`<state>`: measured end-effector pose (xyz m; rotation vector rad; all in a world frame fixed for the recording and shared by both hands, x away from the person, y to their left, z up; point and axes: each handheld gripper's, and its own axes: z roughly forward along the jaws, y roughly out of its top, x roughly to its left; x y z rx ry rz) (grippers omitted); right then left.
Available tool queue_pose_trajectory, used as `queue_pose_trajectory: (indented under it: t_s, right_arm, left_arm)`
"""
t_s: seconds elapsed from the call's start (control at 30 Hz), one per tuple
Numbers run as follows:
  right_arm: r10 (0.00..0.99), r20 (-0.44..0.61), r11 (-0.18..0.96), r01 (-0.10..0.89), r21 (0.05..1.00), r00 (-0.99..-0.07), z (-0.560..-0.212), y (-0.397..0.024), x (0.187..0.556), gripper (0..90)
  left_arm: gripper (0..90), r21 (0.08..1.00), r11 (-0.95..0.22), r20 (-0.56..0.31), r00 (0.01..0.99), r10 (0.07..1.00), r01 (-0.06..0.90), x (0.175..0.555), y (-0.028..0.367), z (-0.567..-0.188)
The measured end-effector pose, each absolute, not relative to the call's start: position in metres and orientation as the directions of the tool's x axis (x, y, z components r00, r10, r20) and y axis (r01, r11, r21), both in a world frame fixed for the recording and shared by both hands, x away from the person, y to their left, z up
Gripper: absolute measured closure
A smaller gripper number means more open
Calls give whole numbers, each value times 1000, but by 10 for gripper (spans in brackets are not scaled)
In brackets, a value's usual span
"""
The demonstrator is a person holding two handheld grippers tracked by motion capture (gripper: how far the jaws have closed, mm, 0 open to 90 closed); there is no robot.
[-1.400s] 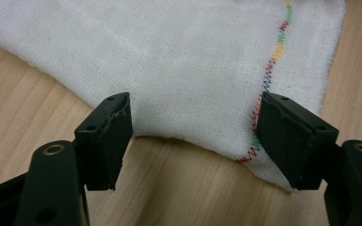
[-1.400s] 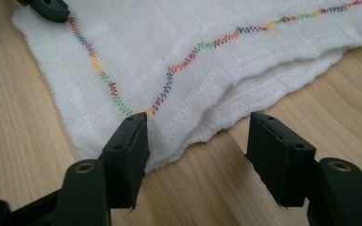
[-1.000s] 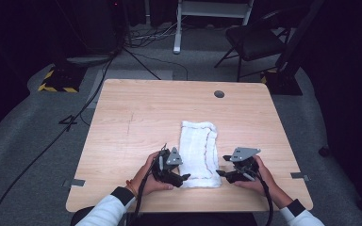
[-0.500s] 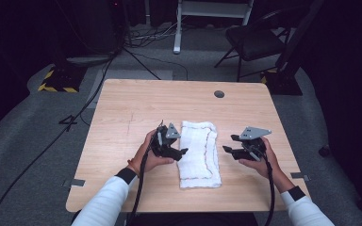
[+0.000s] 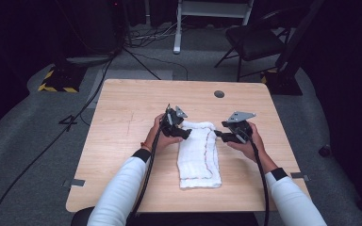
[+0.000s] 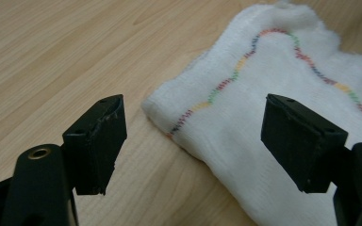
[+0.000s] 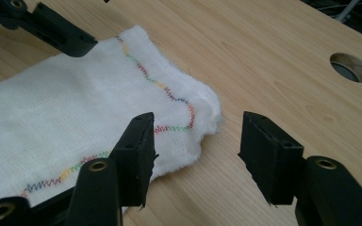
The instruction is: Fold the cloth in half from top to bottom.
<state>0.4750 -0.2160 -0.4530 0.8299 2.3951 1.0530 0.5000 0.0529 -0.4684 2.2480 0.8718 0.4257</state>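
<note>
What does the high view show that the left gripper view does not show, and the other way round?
High view alone: the person's arms, the right hand-held gripper, a chair, the table's round hole. Left gripper view alone: the left hand-held gripper from close, jaws open either side of a towel corner, and the stitching's separate colours. Both: the white towel on the wooden table.

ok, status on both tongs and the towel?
Left tongs open at towel's far left corner. Right tongs open at the far right corner, jaws just been closing, nothing pinched. Towel folded, flat on table. Nothing in the way.
</note>
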Motion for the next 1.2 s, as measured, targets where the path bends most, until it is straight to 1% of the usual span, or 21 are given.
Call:
queue_pose_trajectory:
  t_s: [0.17,0.3,0.37,0.43,0.63,0.67,0.8,0.83,0.87,0.9,1.0,1.03,1.07,1.1,1.2]
  right_arm:
    - [666,-97,530,378,759,-739,-459,-206,487,458]
    - [674,-82,521,393,758,-734,-464,-202,496,458]
    - [683,-82,521,406,751,-725,-467,-200,501,458]
    - [701,-60,506,436,744,-711,-471,-198,511,450]
    - [705,-40,515,472,716,-708,-482,-192,522,436]
    - [707,-38,516,479,710,-706,-484,-191,524,435]
    - [705,-41,530,488,694,-708,-489,-188,529,422]
    - [705,-41,530,488,694,-708,-489,-188,529,422]
    - [706,-38,528,490,694,-707,-490,-187,530,423]
    - [710,-25,521,500,692,-704,-491,-186,532,420]
    - [709,-3,512,512,689,-705,-491,-186,535,423]
    - [711,20,502,527,686,-703,-492,-186,537,427]
    - [699,37,504,529,683,-714,-492,-188,540,435]
    - [695,37,508,526,682,-719,-492,-188,540,446]
    - [668,46,525,514,678,-742,-490,-186,540,557]
  left_arm:
    - [224,692,-525,37,702,711,496,513,53,-476]
    - [222,693,-518,24,702,712,502,520,52,-481]
    - [217,689,-513,7,703,711,512,524,52,-484]
    - [204,681,-511,-2,699,715,525,529,52,-489]
    - [190,671,-511,-5,693,721,537,533,50,-495]
    - [189,668,-502,-20,687,726,549,534,51,-496]
    - [191,661,-496,-32,681,731,563,534,53,-496]
    - [216,661,-496,-32,681,731,563,534,53,-496]
    - [216,665,-496,-48,694,719,559,534,53,-496]
    - [313,667,-504,-50,708,705,549,534,54,-495]
    - [363,665,-507,-58,715,697,548,533,53,-494]
    - [363,664,-517,-56,725,686,540,533,53,-494]
    - [400,660,-517,-62,725,686,545,533,52,-493]
    - [400,656,-517,-65,724,687,550,533,52,-493]
    - [395,644,-529,-59,725,686,553,534,50,-491]
